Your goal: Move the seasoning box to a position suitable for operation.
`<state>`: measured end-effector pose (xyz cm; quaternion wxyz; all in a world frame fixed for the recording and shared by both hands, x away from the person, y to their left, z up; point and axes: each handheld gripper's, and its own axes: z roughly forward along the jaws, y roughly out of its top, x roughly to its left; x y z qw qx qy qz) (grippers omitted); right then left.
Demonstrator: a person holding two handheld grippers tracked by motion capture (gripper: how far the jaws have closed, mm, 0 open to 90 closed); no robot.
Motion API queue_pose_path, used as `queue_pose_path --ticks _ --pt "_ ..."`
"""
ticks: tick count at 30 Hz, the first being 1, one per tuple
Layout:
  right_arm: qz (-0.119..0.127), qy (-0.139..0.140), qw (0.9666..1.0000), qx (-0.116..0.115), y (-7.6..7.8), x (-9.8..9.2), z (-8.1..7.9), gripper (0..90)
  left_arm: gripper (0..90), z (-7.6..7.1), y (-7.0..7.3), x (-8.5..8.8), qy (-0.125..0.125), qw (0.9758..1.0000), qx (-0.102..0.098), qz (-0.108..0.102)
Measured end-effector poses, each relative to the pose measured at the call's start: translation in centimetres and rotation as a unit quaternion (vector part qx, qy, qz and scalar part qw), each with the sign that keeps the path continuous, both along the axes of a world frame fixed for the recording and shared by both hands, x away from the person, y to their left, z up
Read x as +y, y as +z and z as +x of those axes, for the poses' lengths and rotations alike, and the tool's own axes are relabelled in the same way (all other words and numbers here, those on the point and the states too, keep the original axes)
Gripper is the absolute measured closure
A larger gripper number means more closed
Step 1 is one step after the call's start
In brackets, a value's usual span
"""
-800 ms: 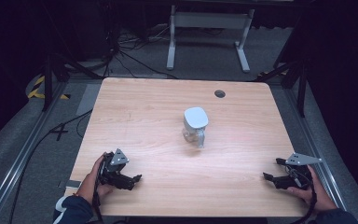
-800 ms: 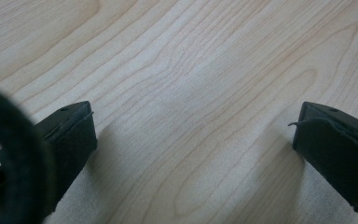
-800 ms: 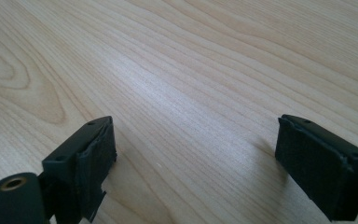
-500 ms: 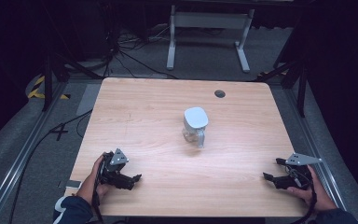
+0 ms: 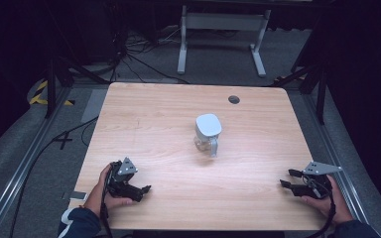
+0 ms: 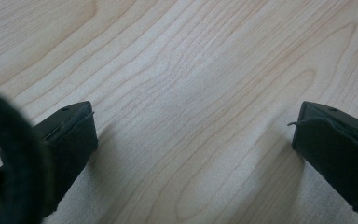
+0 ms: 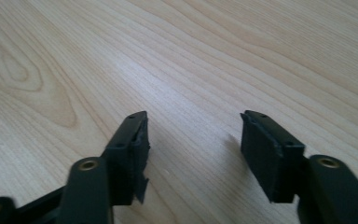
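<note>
While both hands rested at the near edge of the pale wood-grain counter, the clear glass jar with a rounded white lid stood upright near the middle, well apart from either claw. Left claw lay low on the counter, jaws spread wide, holding nothing. Right claw sat about half open, also empty. Both probably parked at the corners to leave the jar free for an approach.
</note>
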<state>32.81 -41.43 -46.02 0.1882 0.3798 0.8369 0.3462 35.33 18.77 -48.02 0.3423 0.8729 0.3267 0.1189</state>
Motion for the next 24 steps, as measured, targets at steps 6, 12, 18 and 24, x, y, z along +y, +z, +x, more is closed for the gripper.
queue_pose_path --ticks 6,12,18,24 --pt "0.001 0.007 1.0 0.0 0.4 0.4 0.1 73.9 7.3 0.4 0.1 -0.1 -0.004 0.9999 -0.004 -0.011" --pt "0.008 0.024 0.9997 -0.006 0.9 0.8 0.0 89.5 23.3 1.3 0.3 0.2 0.003 0.9996 -0.017 -0.025" --pt "0.019 0.039 0.999 -0.009 1.3 1.3 0.2 89.8 47.2 2.3 0.7 0.1 0.009 0.9995 -0.025 -0.016" --pt "0.016 0.044 0.9988 -0.011 1.4 1.6 0.2 87.2 42.5 3.3 1.2 -1.3 0.002 0.9994 -0.034 -0.012"
